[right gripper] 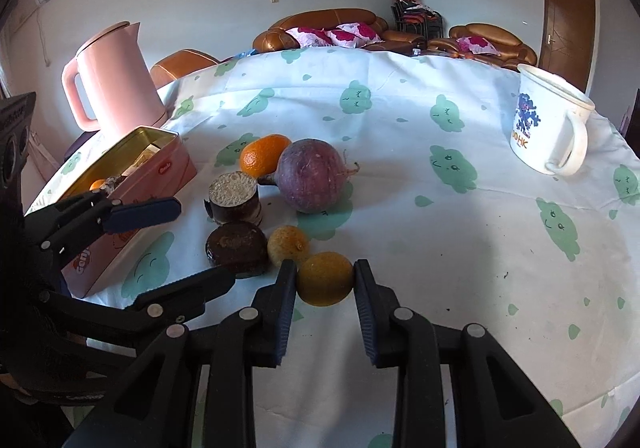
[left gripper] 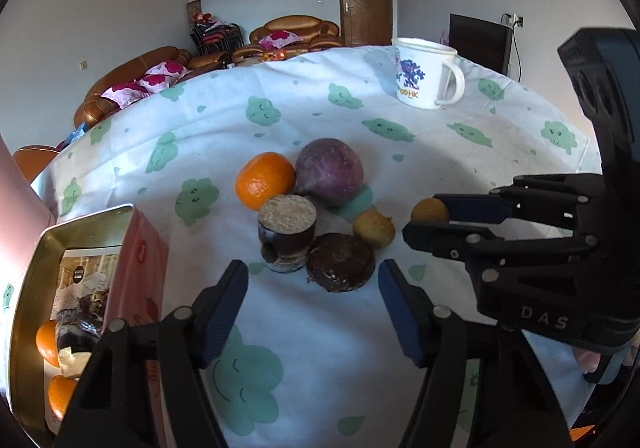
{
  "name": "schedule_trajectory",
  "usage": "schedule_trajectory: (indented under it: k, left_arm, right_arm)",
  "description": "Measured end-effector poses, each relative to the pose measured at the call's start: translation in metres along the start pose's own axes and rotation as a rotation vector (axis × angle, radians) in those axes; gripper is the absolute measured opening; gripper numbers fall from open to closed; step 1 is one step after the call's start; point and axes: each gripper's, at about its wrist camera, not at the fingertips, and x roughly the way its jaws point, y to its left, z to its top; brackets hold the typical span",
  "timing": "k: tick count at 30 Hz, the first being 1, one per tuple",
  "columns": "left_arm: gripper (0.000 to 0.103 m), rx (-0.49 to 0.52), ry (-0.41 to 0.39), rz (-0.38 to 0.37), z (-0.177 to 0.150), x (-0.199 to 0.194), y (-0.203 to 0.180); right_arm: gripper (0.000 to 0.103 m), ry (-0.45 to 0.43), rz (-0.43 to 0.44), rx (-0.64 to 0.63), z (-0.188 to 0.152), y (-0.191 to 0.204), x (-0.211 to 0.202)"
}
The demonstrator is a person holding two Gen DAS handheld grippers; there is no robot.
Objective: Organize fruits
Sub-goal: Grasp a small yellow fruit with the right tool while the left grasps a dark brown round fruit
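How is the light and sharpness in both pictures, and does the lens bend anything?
Left wrist view: table edge bows strongly, corners vignetted, shiny tin mirrors fruit. Right wrist view: sunlight overexposes the tablecloth on the right, the left side is shadowed; the yellow fruit stays sharp.

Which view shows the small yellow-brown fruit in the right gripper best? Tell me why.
The right wrist view: the small yellow-brown fruit sits centred, fully visible between the right gripper pads. The left wrist view shows it sideways, partly hidden by a finger.
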Motion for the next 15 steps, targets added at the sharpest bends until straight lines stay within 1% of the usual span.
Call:
schedule_trajectory:
  k: [1,2,8,9,10,11,15]
  left_arm:
    - [0.062,0.000,0.010,-0.008,0.001,0.003,-0.001]
    - [0.061,-0.002,0.015,-0.011,0.002,0.005,-0.001]
    - [0.058,-0.011,0.040,-0.037,0.005,0.013,0.000]
    - [0.053,-0.013,0.042,-0.049,0.005,0.014,0.000]
    - [0.045,-0.011,0.045,-0.060,0.005,0.015,0.000]
    - [0.040,-0.005,0.045,-0.072,0.005,0.015,-0.002]
    - [0.040,-0.003,0.026,-0.072,0.005,0.011,-0.002]
  right_arm:
    - [0.031,-0.001,0.001,0.009,0.000,-0.002,0.000]
    - [0.031,-0.003,0.002,0.017,0.000,-0.003,-0.001]
    - [0.031,-0.004,0.005,0.049,0.000,-0.009,-0.001]
    - [0.031,-0.004,0.006,0.046,0.001,-0.009,-0.001]
    - [0.031,-0.005,0.004,0.038,0.001,-0.007,-0.001]
    - [0.031,-0.007,-0.001,0.030,0.001,-0.006,-0.002]
    - [0.031,-0.028,-0.004,0.022,0.000,-0.005,-0.006]
